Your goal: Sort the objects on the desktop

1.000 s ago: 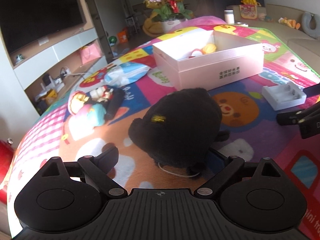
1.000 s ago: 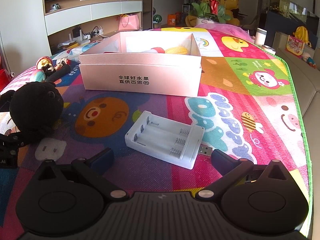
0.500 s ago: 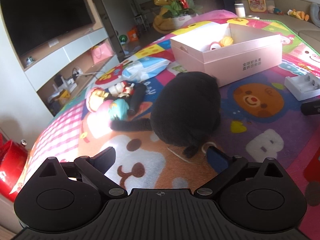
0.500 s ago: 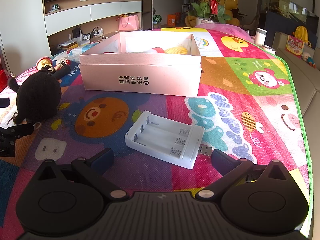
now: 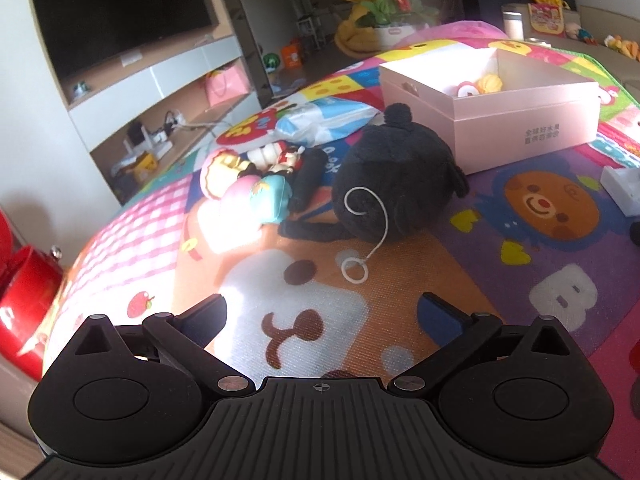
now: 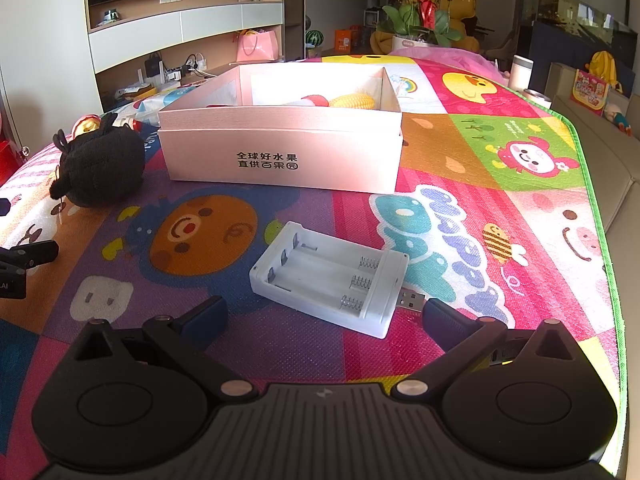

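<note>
A: Where's the plush point(image 5: 394, 184) relative to the box point(image 5: 520, 128)?

B: On the mat point(image 5: 256, 304), just beside the box's near-left corner. I can't tell whether they touch. Its white loop cord point(image 5: 360, 256) trails onto the mat toward the left gripper point(image 5: 322, 316).

A: And that gripper's jaws?

B: Opening, already spread wide, with only bare mat between them. The plush lies ahead of the tips, apart from them.

A: Anything else left of the box?

B: A cluster of small figurines point(image 5: 256, 176) touching the plush's far-left side, and a blue-and-white packet point(image 5: 324, 118) behind it.

A: The right gripper point(image 6: 324, 312)?

B: Jaws open, gripping nothing. The white battery case point(image 6: 330, 278) lies in front of the box, its near end between the tips, its USB plug point(image 6: 412, 300) just beside the right fingertip point(image 6: 444, 322).

A: Inside the box?

B: A toy corn cob point(image 6: 356, 101) and a red-and-white item at the far wall.
</note>
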The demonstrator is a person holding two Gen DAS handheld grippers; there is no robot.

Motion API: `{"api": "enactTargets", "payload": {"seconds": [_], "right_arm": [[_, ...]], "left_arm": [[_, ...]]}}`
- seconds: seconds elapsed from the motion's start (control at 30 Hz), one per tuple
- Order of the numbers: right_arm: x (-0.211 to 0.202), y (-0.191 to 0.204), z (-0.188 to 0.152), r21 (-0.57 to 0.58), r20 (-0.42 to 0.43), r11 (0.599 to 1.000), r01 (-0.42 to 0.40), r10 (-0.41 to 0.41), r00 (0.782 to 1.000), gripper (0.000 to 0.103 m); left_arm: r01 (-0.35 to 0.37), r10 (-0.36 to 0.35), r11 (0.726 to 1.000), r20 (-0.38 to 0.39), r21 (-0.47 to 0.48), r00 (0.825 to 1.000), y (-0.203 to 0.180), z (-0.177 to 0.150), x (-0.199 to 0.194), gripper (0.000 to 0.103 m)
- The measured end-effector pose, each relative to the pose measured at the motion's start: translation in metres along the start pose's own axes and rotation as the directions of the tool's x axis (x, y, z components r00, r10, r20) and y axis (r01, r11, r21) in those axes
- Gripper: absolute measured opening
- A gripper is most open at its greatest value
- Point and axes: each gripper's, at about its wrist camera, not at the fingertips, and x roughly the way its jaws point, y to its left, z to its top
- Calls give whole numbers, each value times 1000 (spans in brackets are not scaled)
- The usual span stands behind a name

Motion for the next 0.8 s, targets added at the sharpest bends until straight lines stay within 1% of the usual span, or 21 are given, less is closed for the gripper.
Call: {"api": "enactTargets", "payload": {"seconds": [0.1, 0.2, 0.3, 0.43, 0.57, 0.67, 0.77, 0.8], "right_arm": [[0, 0, 0, -1, 0, 1000, 0, 0, 1000, 103], [0, 0, 0, 0, 0, 1000, 0, 0, 1000, 103], [0, 0, 0, -5, -3, 1000, 0, 0, 1000, 103], [-3, -3, 2, -21, -30, 1000, -15, 14, 999, 103], [-11, -11, 2, -43, -27, 999, 28, -29, 999, 103], [-17, -18, 0, -89, -10, 994, 59, -60, 998, 103], [-17, -26, 1, -133, -4, 988, 83, -84, 996, 103], [-15, -29, 3, -144, 4, 984, 103, -104, 995, 103]], "left_arm": [[22, -23, 998, -17, -57, 1000, 5, -1, 3, 103], [39, -42, 995, -32, -92, 999, 10, -1, 5, 103], [42, -46, 993, -33, -106, 998, 10, -2, 5, 103], [34, -38, 994, -31, -105, 999, 8, -2, 4, 103], [36, -42, 990, -41, -136, 998, 10, -2, 5, 103], [67, -84, 969, -60, -237, 995, 20, -6, 9, 103], [63, -73, 971, -38, -231, 997, 18, -9, 7, 103], [60, -71, 970, -35, -237, 997, 18, -10, 7, 103]]}}
